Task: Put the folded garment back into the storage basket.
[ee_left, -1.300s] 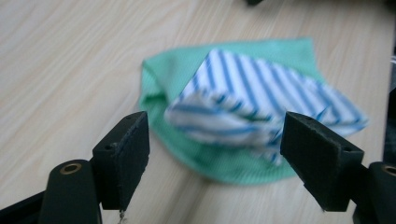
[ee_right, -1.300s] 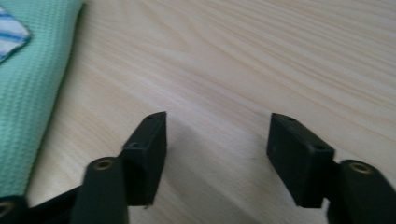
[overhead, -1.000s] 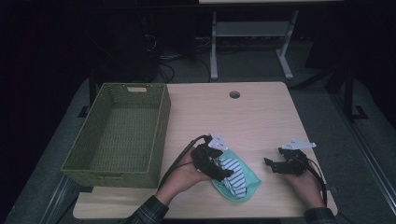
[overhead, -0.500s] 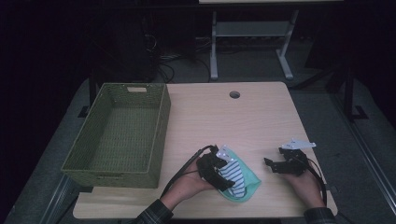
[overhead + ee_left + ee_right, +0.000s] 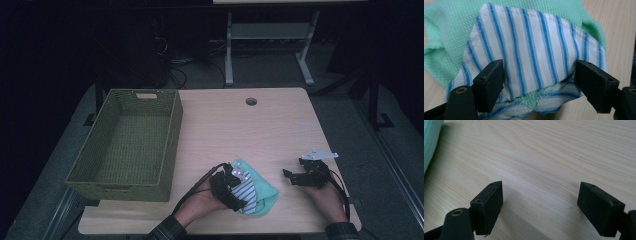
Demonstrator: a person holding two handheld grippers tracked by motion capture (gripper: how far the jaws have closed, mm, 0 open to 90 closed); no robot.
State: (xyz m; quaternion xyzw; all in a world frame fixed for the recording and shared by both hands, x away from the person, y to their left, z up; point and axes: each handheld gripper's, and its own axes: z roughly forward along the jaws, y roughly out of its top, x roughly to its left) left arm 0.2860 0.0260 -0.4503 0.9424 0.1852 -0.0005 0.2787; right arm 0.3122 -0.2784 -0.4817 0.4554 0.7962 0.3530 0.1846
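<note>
Cloth first: your left gripper (image 5: 540, 80) sits right over the folded garment (image 5: 252, 192), which lies near the front edge of the wooden table (image 5: 235, 130), between your two hands and well apart from the green woven basket (image 5: 125, 145) at the table's left. In the left gripper view the garment shows a white panel with blue stripes (image 5: 531, 52) lying on mint-green knit fabric (image 5: 446, 37). Your jaws stand wide, one at each side of the striped panel, with the striped cloth bulging up between them; the pads lie close against the fabric, but you have not pinched it.

Your right gripper (image 5: 296, 176) rests low over bare wood to the right of the garment, apart from it. In the right gripper view its jaws are spread wide with nothing between them but tabletop, and a sliver of the green fabric shows at the upper left corner.
</note>
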